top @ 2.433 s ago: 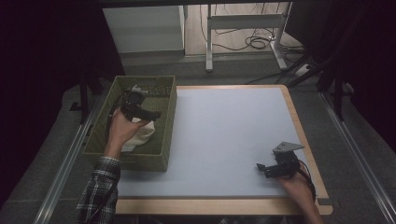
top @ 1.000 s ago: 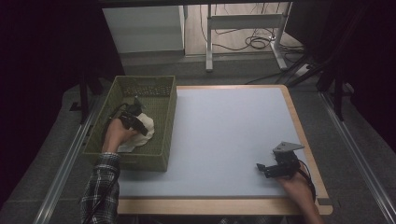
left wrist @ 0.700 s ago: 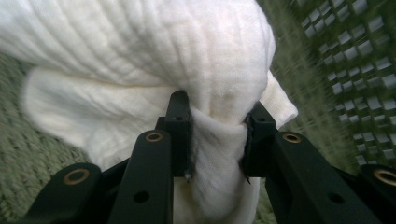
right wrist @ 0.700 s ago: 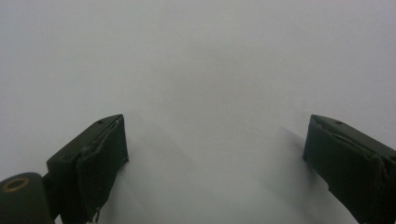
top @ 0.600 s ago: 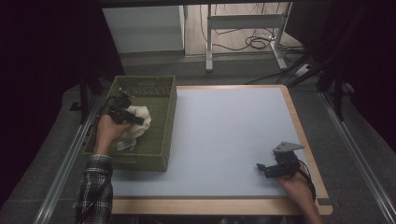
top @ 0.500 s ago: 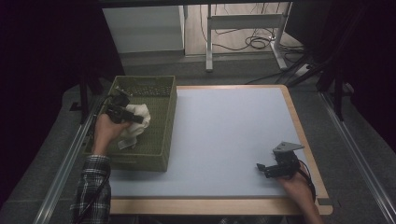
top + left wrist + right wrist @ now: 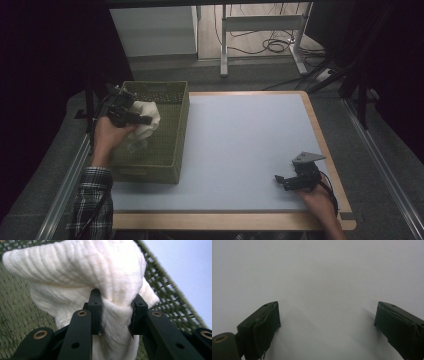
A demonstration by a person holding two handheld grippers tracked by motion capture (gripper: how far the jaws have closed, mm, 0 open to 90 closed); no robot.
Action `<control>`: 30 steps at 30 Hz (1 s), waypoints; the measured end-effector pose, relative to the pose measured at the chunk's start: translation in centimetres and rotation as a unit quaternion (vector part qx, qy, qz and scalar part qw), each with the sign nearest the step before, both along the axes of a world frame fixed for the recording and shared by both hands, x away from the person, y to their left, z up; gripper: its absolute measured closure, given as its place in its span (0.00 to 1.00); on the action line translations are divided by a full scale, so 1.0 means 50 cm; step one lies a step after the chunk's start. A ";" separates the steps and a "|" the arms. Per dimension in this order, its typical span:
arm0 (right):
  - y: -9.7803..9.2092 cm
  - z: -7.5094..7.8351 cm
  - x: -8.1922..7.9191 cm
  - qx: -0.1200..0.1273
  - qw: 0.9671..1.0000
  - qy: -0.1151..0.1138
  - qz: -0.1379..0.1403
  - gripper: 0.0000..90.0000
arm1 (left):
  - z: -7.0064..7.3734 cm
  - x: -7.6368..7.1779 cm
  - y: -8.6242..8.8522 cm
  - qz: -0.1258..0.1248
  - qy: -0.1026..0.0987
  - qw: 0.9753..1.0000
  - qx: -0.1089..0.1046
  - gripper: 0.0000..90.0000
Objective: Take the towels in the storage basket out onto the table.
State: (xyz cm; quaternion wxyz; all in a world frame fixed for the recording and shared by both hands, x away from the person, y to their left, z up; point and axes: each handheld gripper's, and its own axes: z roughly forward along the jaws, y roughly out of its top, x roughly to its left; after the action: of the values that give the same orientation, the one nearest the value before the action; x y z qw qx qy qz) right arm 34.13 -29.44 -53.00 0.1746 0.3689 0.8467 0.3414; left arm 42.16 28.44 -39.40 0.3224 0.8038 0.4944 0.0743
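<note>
White cloth [image 7: 100, 277] bunched between left gripper [image 7: 131, 114] jaws, lifted above green basket [image 7: 172, 150] at desk [image 7: 240, 145] left edge. Lift-out step under way; next, probably carry rightward, clearing basket rim. Right gripper [image 7: 287, 181] resting near-right, jaws wide, empty.

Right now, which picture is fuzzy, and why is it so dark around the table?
Left gripper view: cloth sharp, basket behind it soft. Right gripper view: hazy, with soft shadows on the table. High view: light falls on the table, the surroundings stay black.
</note>
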 end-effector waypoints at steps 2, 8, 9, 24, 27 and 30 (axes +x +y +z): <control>0.000 0.000 0.000 0.000 1.000 0.000 0.000 0.07 | 0.016 -0.006 -0.012 -0.004 -0.017 1.000 0.005 0.76; 0.000 0.000 0.000 0.000 1.000 0.000 0.000 0.07 | 0.036 -0.014 -0.047 -0.023 -0.040 0.999 0.021 0.76; 0.000 0.000 0.000 0.000 1.000 0.000 0.000 0.07 | 0.040 -0.014 -0.054 -0.026 -0.043 0.998 0.023 0.76; 0.000 0.000 0.000 0.000 1.000 0.000 0.000 0.07 | 0.088 -0.016 -0.144 -0.064 -0.087 0.993 0.044 0.76; 0.000 0.000 0.000 0.000 1.000 0.000 0.000 0.07 | 0.095 -0.016 -0.162 -0.072 -0.090 0.992 0.047 0.76; 0.000 0.000 0.000 0.000 1.000 0.000 0.000 0.07 | 0.098 -0.016 -0.174 -0.077 -0.092 0.992 0.049 0.76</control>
State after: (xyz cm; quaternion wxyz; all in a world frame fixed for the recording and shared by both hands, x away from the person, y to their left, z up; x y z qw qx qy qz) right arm 34.12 -29.44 -53.01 0.1746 0.3690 0.8466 0.3415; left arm 41.38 19.74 -34.49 0.3316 0.8440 0.3951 0.1473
